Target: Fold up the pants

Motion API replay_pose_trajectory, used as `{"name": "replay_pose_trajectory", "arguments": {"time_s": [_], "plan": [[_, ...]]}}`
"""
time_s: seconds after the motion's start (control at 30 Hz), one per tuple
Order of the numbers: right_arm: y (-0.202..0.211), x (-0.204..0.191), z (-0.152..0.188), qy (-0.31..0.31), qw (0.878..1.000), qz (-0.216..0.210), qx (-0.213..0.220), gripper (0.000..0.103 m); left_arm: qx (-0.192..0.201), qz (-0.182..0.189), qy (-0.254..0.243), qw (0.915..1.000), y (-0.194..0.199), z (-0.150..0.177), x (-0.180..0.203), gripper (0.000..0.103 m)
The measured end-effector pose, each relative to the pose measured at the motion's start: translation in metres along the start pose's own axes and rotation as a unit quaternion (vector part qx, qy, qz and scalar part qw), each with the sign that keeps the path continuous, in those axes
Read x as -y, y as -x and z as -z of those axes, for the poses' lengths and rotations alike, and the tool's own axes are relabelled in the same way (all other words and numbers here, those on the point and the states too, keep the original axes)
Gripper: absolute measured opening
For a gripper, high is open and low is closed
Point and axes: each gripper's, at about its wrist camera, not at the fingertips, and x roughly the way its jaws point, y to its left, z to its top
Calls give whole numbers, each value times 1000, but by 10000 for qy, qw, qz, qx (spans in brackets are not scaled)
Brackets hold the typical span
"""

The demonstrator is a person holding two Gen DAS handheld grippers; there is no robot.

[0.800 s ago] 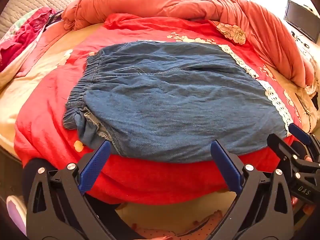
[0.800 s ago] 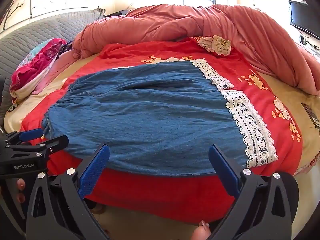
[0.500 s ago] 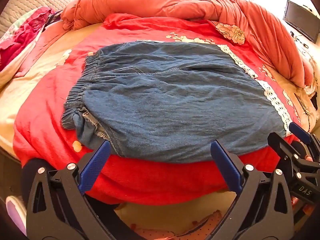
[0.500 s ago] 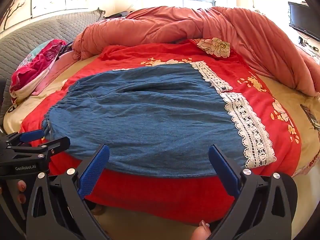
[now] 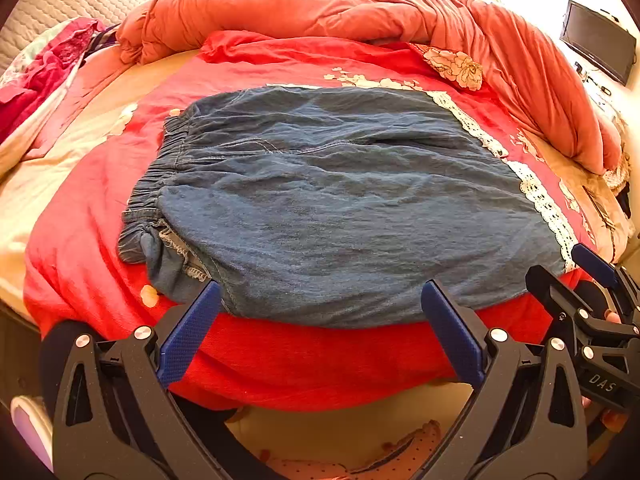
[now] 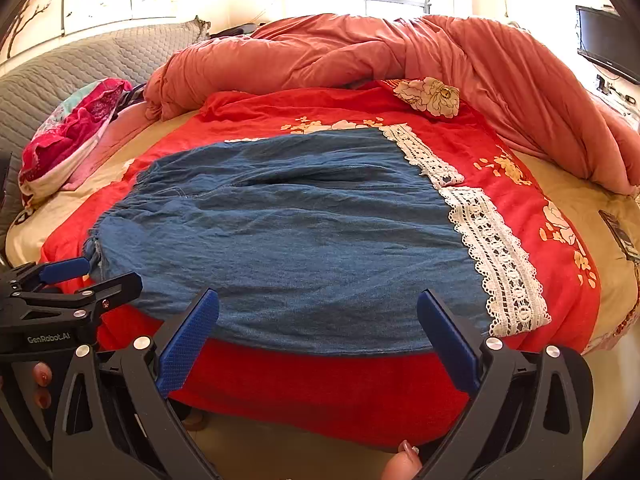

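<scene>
Blue denim lace-hemmed pants (image 5: pixel 340 200) lie folded once lengthwise on the red bedspread (image 5: pixel 300 356). Left gripper (image 5: pixel 320 336) and right gripper (image 6: pixel 318 336) hover spread wide, holding nothing. I'd guess the crosswise folds remain.

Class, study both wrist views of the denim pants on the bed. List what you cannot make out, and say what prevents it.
- Underside of the pants: hidden, both views, by their own top layer.
- Red cover's pattern beneath the pants: covered by denim.
- Dark object at the bed's right edge, right wrist view: too small to identify.
- Floor by the bed, left wrist view: blocked by the left gripper.
</scene>
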Motion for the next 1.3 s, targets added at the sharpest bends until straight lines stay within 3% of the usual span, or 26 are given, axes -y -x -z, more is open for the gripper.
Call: {"name": "replay_pose_trajectory", "arguments": {"time_s": [1.3], "plan": [[-8, -5, -4, 48, 10000, -44, 13, 99, 68, 48, 17, 10000, 0, -5, -2, 94]]}}
